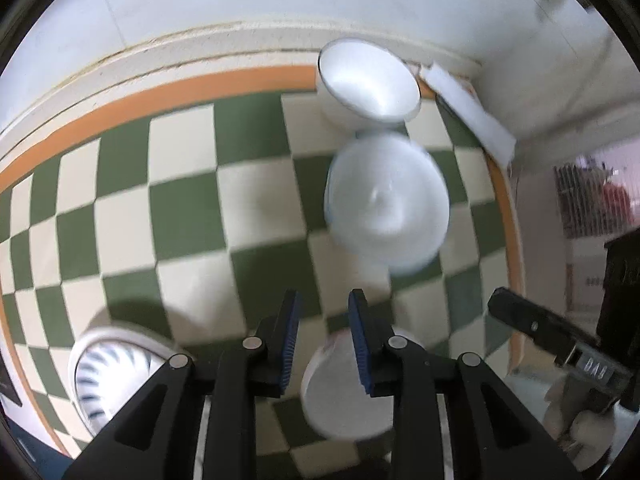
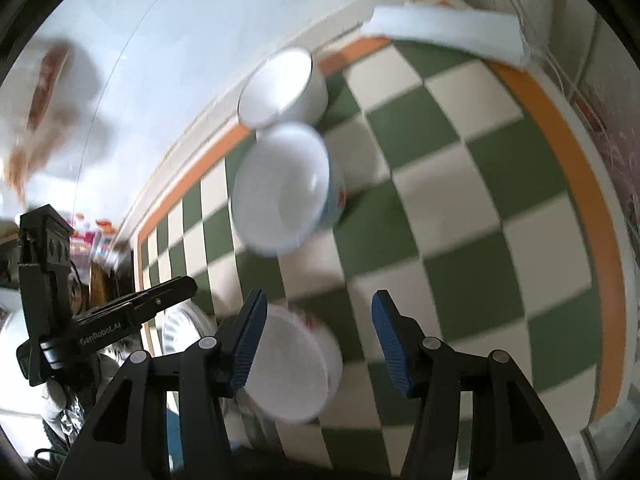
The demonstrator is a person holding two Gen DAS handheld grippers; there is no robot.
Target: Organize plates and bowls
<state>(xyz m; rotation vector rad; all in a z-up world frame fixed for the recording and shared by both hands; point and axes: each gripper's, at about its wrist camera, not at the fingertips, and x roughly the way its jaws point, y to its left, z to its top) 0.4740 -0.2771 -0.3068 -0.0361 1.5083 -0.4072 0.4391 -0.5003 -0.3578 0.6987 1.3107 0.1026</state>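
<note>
Both grippers hang spread and empty, left gripper (image 1: 323,308) narrowly, right gripper (image 2: 318,312) wider, over the near bowl (image 2: 294,364), bowls lined toward the bench's wall.

Soft, even daylight fills both my views. Beyond my left claw (image 1: 323,334) the middle bowl (image 1: 386,204) smears with motion blur, and glare whitens the far bowl (image 1: 370,82). Past my right claw (image 2: 318,338) the checkered cloth (image 2: 460,208) bends at the fisheye edges, where dark corners close in. Faint shadows lie under the bowls.
</note>
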